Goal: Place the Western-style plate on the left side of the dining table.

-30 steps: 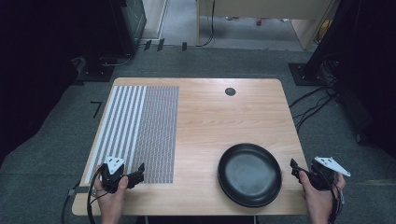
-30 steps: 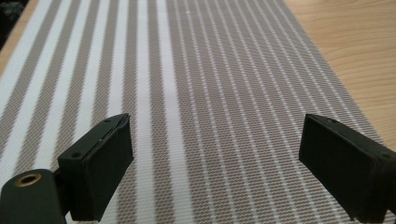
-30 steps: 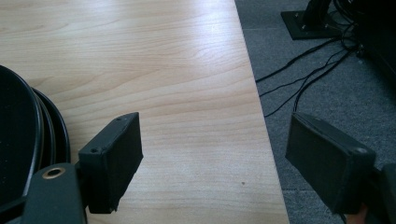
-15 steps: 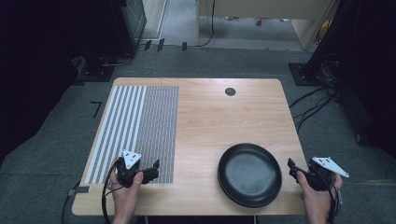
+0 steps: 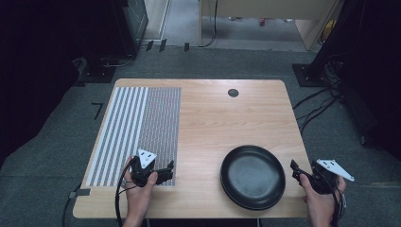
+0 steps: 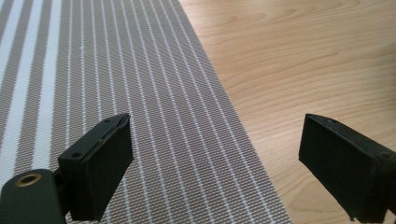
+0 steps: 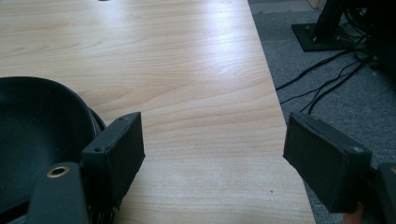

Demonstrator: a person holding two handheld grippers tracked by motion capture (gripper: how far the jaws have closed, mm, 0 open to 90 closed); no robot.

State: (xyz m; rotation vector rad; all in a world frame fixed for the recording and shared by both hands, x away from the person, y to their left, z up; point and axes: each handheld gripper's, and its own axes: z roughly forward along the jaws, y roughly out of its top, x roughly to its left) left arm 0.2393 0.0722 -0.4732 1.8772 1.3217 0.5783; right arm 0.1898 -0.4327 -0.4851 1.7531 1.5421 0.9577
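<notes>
**Both tools open beside the black plate**

The black plate (image 5: 253, 176) lies near the table's (image 5: 227, 123) front edge. The right tool (image 5: 297, 171) hovers just right of the plate, jaws wide apart and empty. The left tool (image 5: 168, 169), likewise open, hangs well left of the plate, over the striped placemat (image 5: 142, 127).

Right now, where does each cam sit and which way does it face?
High view: fixed above the person's side, looking forward and down on the table; both hands, left gripper, right gripper.
Left gripper view: rides the left gripper, along its open jaws, over the striped mat edge.
Right gripper view: along its open jaws, toward the table's right edge; black plate at left.
Shared: mat and plate also appear from above.
</notes>
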